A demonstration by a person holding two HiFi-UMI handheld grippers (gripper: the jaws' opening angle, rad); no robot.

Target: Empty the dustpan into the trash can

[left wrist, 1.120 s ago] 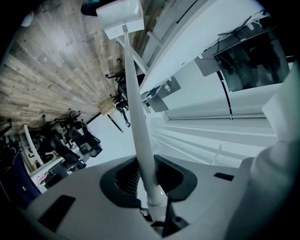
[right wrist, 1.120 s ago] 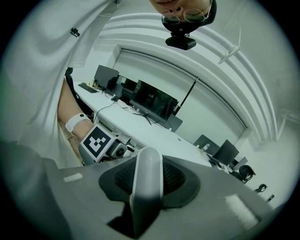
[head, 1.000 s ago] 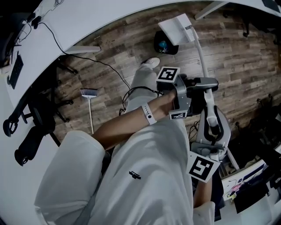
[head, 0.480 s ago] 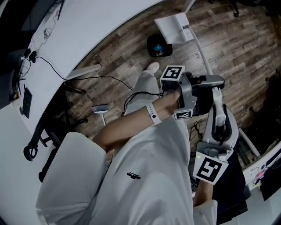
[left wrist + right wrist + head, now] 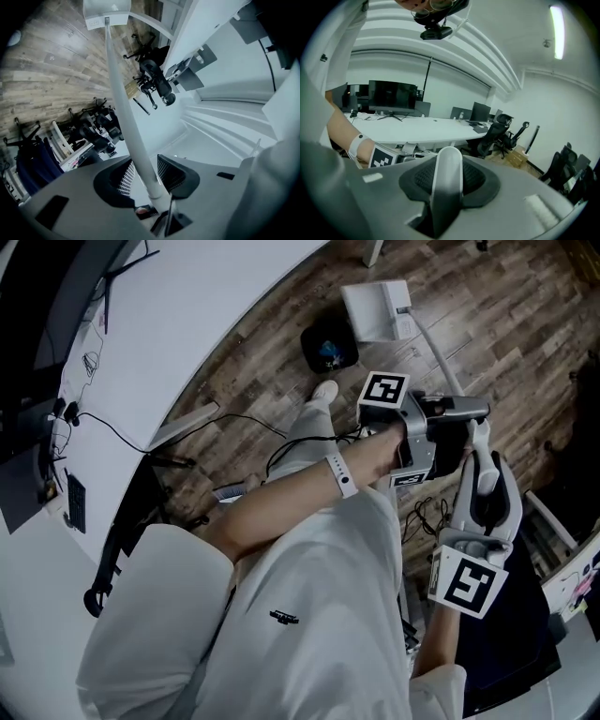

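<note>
The white dustpan (image 5: 373, 307) sits low over the wooden floor (image 5: 272, 362), just beside the black trash can (image 5: 328, 345), which has something blue inside; I cannot tell whether the pan touches the floor. Its long pale handle (image 5: 124, 108) slants up from the pan to both grippers, which are close together in front of the person's legs. The left gripper (image 5: 143, 176) has the shaft running between its fingers. They have just been opening and now sit loosely round the shaft rather than clamping it. The right gripper (image 5: 449, 176) has its fingers closed on the rounded top end of the handle, which stands upright between the dark pads. A curved white table (image 5: 187, 324) runs along the left of the head view, well apart from the can.
</note>
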